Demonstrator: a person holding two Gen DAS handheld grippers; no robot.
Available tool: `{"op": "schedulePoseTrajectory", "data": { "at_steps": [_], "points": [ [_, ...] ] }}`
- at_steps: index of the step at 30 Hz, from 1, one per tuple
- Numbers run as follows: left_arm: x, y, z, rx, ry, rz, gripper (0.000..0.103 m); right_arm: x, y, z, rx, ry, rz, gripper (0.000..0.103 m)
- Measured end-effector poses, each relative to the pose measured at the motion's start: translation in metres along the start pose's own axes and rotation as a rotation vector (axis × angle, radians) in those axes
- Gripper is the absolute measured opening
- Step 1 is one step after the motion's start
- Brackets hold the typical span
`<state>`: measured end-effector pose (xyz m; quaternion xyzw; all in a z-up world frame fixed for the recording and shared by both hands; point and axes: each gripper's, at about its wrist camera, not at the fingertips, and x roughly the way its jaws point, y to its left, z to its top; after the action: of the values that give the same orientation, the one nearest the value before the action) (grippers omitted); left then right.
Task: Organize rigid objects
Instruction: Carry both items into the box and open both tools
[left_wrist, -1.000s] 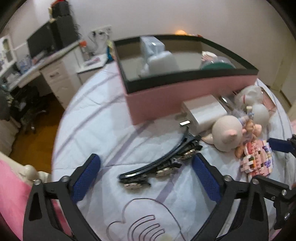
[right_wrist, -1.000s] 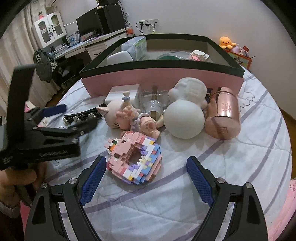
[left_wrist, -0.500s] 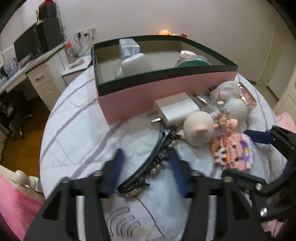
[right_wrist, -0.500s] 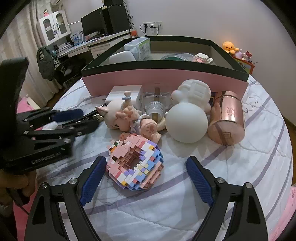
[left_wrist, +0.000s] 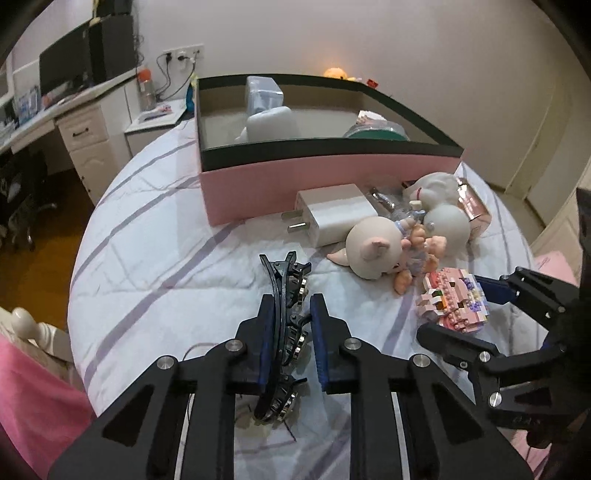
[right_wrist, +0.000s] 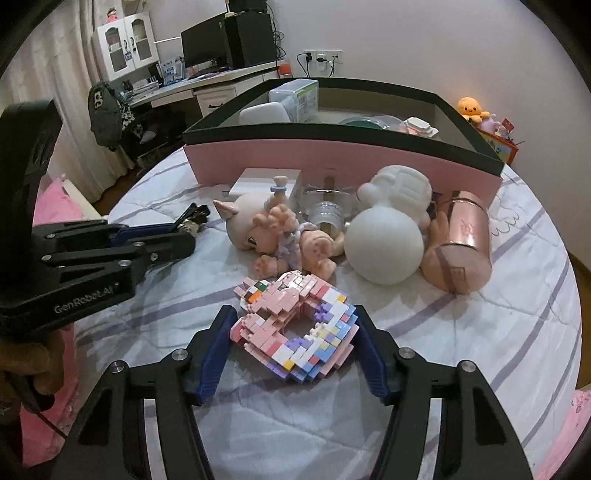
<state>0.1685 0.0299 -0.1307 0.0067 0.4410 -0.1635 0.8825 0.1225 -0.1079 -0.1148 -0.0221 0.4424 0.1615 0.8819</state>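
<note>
My left gripper (left_wrist: 291, 325) is shut on a black hair clip (left_wrist: 286, 284) with metal studs, which lies on the white striped bedspread (left_wrist: 155, 258). My right gripper (right_wrist: 293, 338) has closed in on a pink brick-built ring (right_wrist: 295, 328); both pads touch its sides. The ring also shows in the left wrist view (left_wrist: 452, 301). Behind it lie a pig-eared doll (right_wrist: 273, 232), a white figurine (right_wrist: 388, 225), a pink metallic cup (right_wrist: 461, 243) and a white charger (left_wrist: 332, 214). The pink box (right_wrist: 332, 162) with a dark rim stands behind them.
The box holds a white rounded object (left_wrist: 271, 123), a clear container (left_wrist: 264, 94) and a green-lidded item (left_wrist: 376, 131). A small glass jar (right_wrist: 327, 214) lies by the doll. A desk with a monitor (right_wrist: 203, 48) stands beyond the bed. A pink cushion (left_wrist: 33, 410) lies at the left edge.
My left gripper closed from wide open onto the hair clip. My right gripper moved forward and narrowed around the brick ring.
</note>
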Motion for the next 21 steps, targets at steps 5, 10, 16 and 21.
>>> {"op": "schedulePoseTrajectory", "data": {
  "at_steps": [5,10,16,21],
  "points": [
    [-0.017,0.001,-0.002,-0.009,-0.028,0.003,0.019,-0.010,-0.008,0.004,0.025,-0.014,0.023,0.063],
    [-0.032,0.000,0.003,-0.008,-0.063,0.007,0.019,-0.022,-0.009,0.012,0.029,-0.044,0.033,0.063],
    [-0.052,-0.001,0.019,0.005,-0.115,0.010,0.019,-0.042,-0.012,0.029,0.031,-0.099,0.054,0.063],
    [-0.064,0.001,0.045,0.021,-0.173,0.018,0.019,-0.052,-0.018,0.056,0.013,-0.150,0.045,0.063]
  ]
}}
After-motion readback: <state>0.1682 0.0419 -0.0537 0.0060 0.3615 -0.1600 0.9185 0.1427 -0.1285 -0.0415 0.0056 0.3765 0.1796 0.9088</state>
